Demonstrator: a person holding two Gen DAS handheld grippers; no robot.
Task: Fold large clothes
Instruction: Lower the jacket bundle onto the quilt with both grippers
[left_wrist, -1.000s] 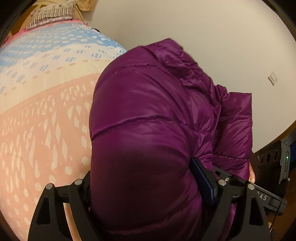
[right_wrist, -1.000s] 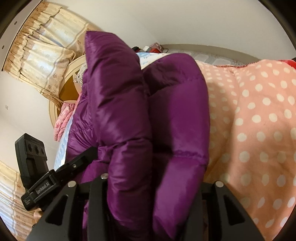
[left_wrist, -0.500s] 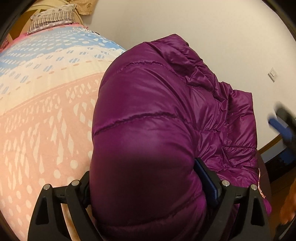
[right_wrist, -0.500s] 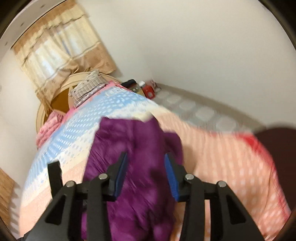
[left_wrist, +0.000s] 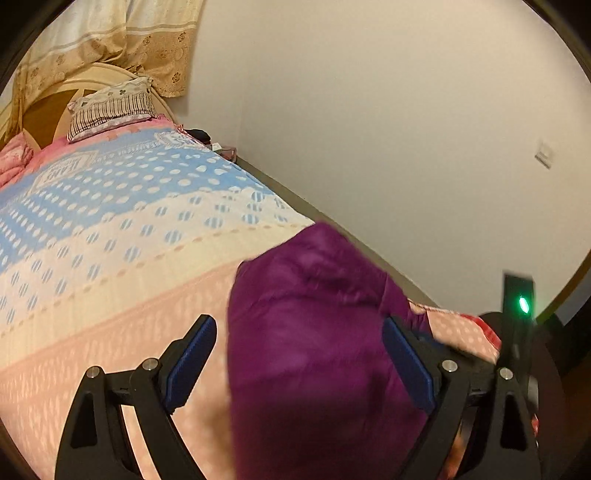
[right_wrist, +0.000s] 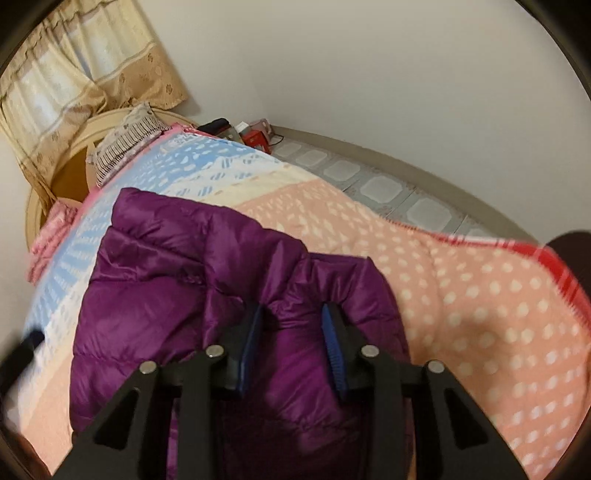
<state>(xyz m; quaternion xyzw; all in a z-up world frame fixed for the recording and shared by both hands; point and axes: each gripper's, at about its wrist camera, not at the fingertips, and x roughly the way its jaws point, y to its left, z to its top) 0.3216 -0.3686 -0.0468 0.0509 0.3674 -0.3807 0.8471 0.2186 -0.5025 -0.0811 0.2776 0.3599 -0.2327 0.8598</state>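
The purple down jacket (right_wrist: 229, 295) is seen lying on the bed (right_wrist: 480, 295) with its long axis running away from both grippers, the left gripper (left_wrist: 299, 369) spread wide about one end and the right gripper (right_wrist: 291, 350), jaws just narrowed, pinching a fold.

It was a bedroom in a home. A bed (right_wrist: 480, 295) filled most of the view, spread with a dotted pink, cream and blue blanket (left_wrist: 110, 258), with a striped pillow (left_wrist: 110, 107) against a rounded wooden headboard (right_wrist: 66, 173). Beige patterned curtains (right_wrist: 74, 74) hung behind it, by a plain wall (left_wrist: 369, 129) and tiled floor (right_wrist: 380, 188).
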